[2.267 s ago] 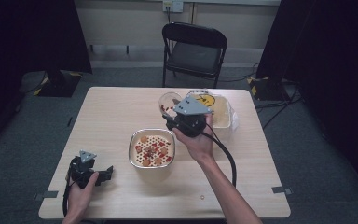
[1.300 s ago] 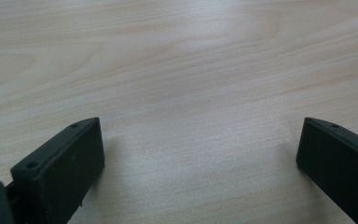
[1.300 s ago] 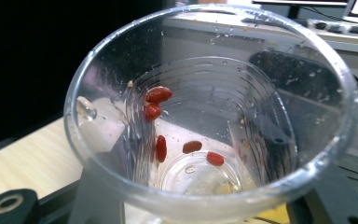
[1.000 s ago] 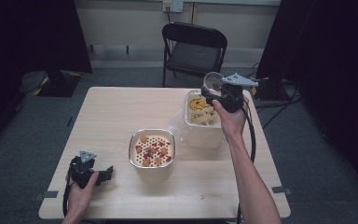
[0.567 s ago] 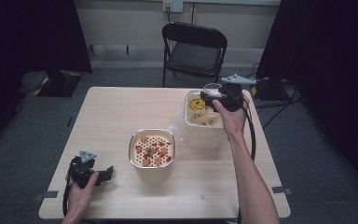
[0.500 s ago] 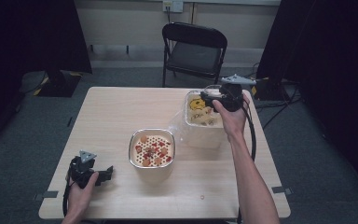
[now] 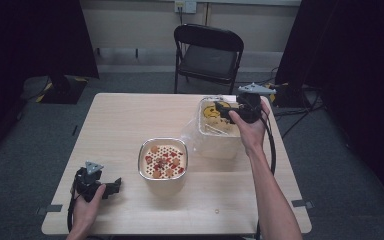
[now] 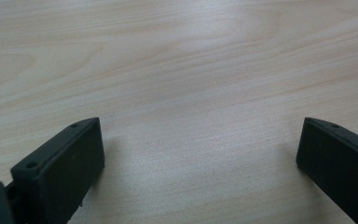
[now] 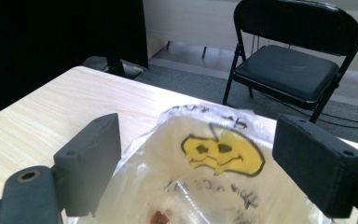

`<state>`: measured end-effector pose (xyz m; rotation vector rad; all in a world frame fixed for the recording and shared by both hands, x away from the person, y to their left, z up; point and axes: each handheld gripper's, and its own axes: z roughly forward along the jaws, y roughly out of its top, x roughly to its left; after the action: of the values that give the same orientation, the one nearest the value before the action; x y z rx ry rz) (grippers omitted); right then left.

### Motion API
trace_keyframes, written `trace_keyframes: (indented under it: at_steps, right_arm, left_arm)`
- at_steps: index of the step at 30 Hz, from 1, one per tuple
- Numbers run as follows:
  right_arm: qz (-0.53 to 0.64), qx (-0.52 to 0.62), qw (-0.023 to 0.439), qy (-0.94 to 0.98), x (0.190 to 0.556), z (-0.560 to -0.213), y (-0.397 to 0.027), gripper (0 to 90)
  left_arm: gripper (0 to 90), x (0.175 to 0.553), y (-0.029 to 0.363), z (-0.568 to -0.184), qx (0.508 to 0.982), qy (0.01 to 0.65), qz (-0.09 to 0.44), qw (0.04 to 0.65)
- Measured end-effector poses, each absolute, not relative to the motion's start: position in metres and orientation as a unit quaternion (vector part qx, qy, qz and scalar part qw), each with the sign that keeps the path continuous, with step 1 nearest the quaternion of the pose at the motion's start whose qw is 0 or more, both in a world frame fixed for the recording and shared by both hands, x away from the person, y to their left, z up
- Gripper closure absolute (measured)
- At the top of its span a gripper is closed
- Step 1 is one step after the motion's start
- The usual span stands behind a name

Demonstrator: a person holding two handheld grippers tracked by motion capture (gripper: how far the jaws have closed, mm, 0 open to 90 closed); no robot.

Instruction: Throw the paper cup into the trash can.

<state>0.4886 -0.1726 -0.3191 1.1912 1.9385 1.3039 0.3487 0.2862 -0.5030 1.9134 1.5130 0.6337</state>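
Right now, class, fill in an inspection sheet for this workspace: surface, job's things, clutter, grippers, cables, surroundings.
Surface: light wooden table, bare at its left half.
Job's things: metal bowl of red and pale pieces at the centre; clear plastic bag with a yellow smiley print in a container at the far right.
Clutter: one small crumb near the front edge.
Grippers: left gripper open, resting on the table; right gripper open over the bag's mouth.
Cables: a black cable trails from the right gripper.
Surroundings: black folding chair, dark curtains, grey floor.
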Motion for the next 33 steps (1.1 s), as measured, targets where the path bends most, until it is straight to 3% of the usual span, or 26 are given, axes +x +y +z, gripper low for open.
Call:
trace_keyframes:
  at_steps: [20,33]
  right_arm:
    - [0.479,0.415,0.255,0.730,0.421,-0.335,-0.188,14.5]
    - [0.473,0.427,0.250,0.729,0.371,-0.365,-0.213,14.4]
  left_arm:
    - [0.0,0.349,0.287,-0.503,0.725,0.569,0.236,0.308]
    - [0.0,0.349,0.288,-0.503,0.729,0.564,0.233,0.310]
